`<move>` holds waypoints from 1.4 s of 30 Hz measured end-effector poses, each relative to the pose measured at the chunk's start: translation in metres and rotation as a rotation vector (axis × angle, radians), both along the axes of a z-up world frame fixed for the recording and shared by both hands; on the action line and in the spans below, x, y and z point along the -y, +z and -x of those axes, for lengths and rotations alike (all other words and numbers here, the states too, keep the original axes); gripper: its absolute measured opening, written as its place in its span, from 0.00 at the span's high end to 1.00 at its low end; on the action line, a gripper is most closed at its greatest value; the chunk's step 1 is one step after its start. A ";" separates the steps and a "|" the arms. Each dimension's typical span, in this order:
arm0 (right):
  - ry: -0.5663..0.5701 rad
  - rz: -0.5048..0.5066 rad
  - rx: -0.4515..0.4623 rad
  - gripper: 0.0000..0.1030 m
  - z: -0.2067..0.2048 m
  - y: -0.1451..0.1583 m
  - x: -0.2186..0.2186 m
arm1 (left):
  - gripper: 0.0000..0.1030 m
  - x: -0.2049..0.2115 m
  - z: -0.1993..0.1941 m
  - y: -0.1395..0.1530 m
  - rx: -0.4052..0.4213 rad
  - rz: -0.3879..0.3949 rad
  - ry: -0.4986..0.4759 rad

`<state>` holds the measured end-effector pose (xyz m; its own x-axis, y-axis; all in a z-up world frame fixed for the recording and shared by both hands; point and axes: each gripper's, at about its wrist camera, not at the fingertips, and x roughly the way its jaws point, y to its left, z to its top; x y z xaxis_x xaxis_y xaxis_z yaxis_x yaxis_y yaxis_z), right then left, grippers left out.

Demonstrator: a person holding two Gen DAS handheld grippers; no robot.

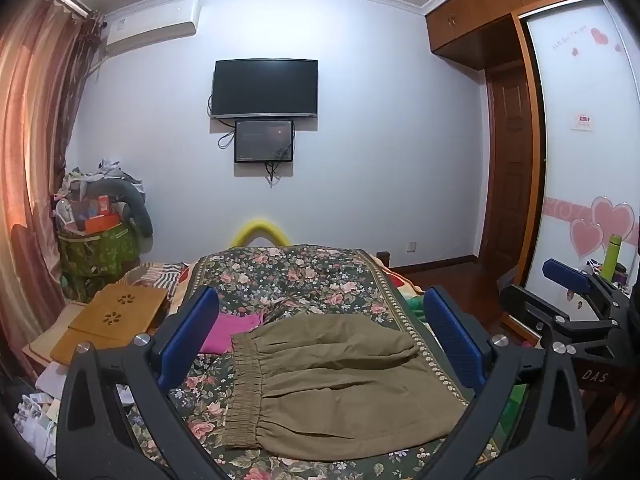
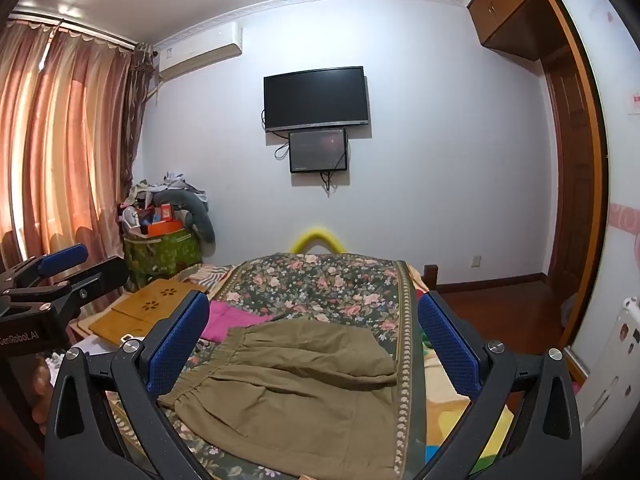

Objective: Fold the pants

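Lay already folded compact on floral patterned bedspread [image 1: 304,272]: olive-green cotton pants [image 1: 332,380]. Hovered above, jaws spread wide, empty: left gripper [image 1: 320,344], right gripper [image 2: 316,348]. Perhaps final fold left.

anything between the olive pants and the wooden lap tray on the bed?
Yes: a magenta cloth lies between the olive-green elastic-waist pants and the slotted wooden lap tray, on the floral bedspread. Both wrist views show it.

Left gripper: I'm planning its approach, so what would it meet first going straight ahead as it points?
Probably the olive pants on the floral bedspread; the open left gripper tilts slightly down.
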<state>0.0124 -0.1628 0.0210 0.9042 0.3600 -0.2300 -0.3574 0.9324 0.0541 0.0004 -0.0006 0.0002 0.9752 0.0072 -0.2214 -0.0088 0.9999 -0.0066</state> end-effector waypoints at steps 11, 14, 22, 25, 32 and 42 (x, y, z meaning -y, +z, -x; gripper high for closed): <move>-0.001 -0.002 -0.010 0.00 0.002 -0.003 0.000 | 0.00 -0.001 -0.005 -0.006 -0.010 0.023 -0.004; 0.000 -0.003 -0.013 0.00 -0.001 -0.007 -0.002 | 0.00 0.002 -0.007 -0.004 -0.020 0.020 -0.009; 0.003 -0.003 -0.021 0.00 -0.003 -0.006 -0.001 | 0.00 0.000 -0.008 -0.004 -0.021 0.026 -0.006; 0.002 -0.006 -0.024 0.00 -0.003 -0.006 0.000 | 0.00 -0.001 -0.007 -0.004 -0.021 0.026 -0.008; 0.000 -0.004 -0.024 0.00 -0.003 -0.006 0.000 | 0.00 -0.003 -0.006 -0.004 -0.023 0.023 -0.009; -0.001 -0.005 -0.025 0.00 -0.004 -0.006 0.001 | 0.00 -0.003 -0.009 -0.006 -0.027 0.023 -0.011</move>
<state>0.0166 -0.1635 0.0147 0.8987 0.3599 -0.2508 -0.3545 0.9326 0.0678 0.0091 0.0023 -0.0058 0.9688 -0.0091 -0.2477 0.0018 0.9996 -0.0296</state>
